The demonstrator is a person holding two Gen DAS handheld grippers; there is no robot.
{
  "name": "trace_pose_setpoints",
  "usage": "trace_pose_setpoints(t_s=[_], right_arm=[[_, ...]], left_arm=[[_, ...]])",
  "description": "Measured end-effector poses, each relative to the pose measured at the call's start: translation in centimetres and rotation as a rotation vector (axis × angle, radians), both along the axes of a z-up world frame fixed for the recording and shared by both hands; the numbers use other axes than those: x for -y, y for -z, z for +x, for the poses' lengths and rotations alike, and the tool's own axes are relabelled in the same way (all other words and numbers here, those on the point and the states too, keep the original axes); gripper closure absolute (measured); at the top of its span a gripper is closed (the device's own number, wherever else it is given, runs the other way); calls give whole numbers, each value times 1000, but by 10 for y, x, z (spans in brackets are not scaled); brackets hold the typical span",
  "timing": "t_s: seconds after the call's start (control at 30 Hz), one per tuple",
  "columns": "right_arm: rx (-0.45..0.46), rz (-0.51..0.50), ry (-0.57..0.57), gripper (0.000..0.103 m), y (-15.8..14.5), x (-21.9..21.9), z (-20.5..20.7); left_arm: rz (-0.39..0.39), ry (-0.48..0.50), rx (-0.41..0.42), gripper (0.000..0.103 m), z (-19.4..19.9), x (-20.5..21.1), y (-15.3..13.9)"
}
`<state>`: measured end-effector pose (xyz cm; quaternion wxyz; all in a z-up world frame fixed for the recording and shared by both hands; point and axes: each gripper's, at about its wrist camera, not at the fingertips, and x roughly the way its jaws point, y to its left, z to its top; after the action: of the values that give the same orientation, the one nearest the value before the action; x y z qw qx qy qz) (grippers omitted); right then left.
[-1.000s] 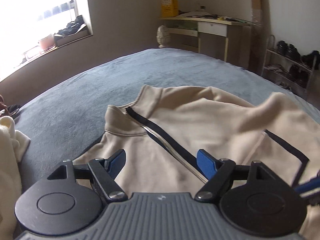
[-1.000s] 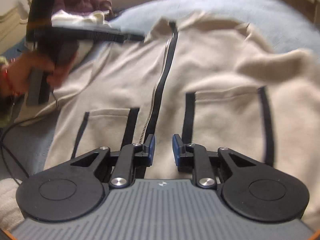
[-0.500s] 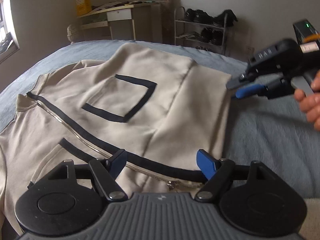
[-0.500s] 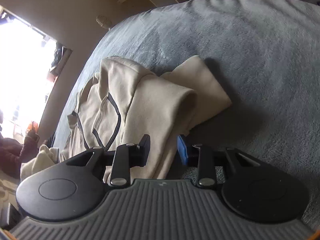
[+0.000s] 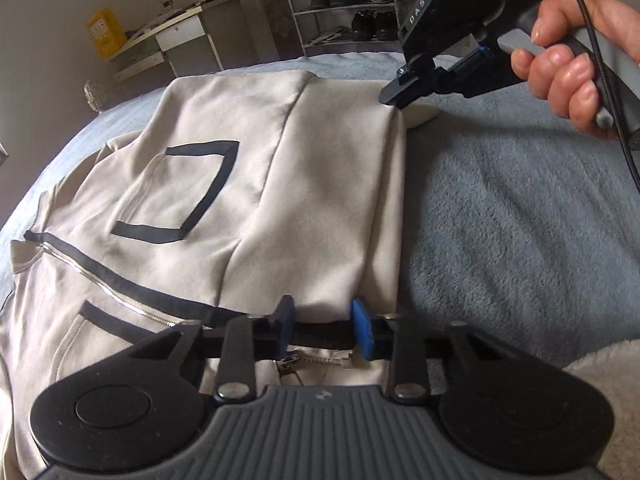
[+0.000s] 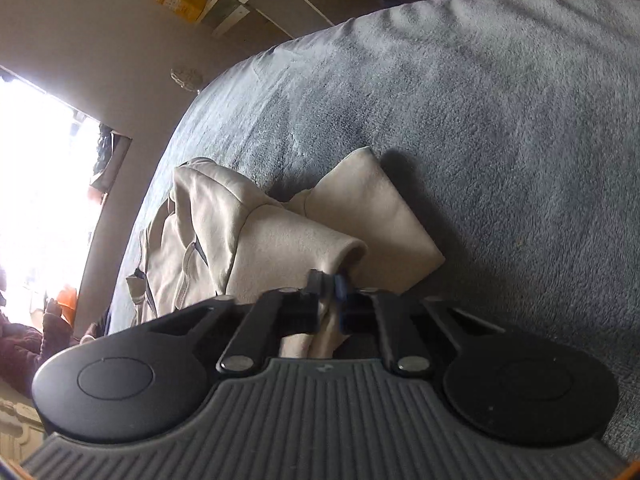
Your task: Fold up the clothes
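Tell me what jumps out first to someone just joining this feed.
The cream zip-front fleece jacket with black trim lies spread on the grey-blue plush bed cover, one side folded inward. The right gripper is pinched shut on the far fold; the left gripper straddles the hem near the zipper, its jaws apart.

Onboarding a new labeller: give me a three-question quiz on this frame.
1. True or false: the right gripper is shut on the jacket.
2. What lies under the jacket? A) wooden floor B) blue-grey blanket C) desk
3. Fill in: the left gripper is at the jacket's hem near the ____, with its jaws apart.

Key: 1 true; 2 B; 3 zipper.
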<state>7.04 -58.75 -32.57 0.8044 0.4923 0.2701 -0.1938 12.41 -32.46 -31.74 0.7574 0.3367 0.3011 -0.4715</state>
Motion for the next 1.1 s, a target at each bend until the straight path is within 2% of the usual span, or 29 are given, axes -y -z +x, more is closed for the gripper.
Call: trace_pose_setpoints(t_s=[0.03,0.07,0.13,0.27,0.33,0.37,0.4,0.43,0.47,0.5,0.63,0.67,0.7,0.73,0.8,0.93,1.1], right_arm=[[8,-4,3,100,-3,-1,-2],[11,-15,3,101,-6,-2,-6],[8,-41,0,101,-10,-4,-12],[-16,27,-16,101,11,8,-16],[19,30,-7,96,5,13,-23],[49,29,6,92,1,17,-30],[82,32,37,77,-3,22,-38],[102,36,81,57,-3,27,-46],[89,37,117,51,-2,33,-49],[43,27,129,51,0,40,-45],[-122,-35,-35,51,18,49,11],[-161,-86,-79,53,17,45,24],[-199,-154,-123,66,15,39,36],[-213,-185,-151,92,10,36,43],[-222,-218,-194,95,-1,35,53],[-200,-406,-163,96,-60,60,69],[-197,-704,-83,96,-160,120,116]], left_arm=[[1,13,-1,91,-2,0,0],[4,26,3,92,-5,0,1],[8,45,6,93,-7,-1,3],[7,55,-15,93,-2,-3,6],[6,66,-18,93,-1,-4,5],[4,68,-19,93,-1,-5,6],[1,67,-21,93,-2,-6,6],[-1,67,-23,93,-2,-6,6],[0,65,-24,93,-1,-6,6],[0,65,-23,93,-1,-6,7],[4,69,-21,93,-2,-5,8],[2,66,-24,93,-1,-5,8],[0,63,-28,93,-1,-5,9],[-3,59,-33,93,0,-5,9],[-6,56,-34,93,0,-4,9],[-8,69,-27,93,-1,-5,9],[-10,81,-43,93,2,-6,7]])
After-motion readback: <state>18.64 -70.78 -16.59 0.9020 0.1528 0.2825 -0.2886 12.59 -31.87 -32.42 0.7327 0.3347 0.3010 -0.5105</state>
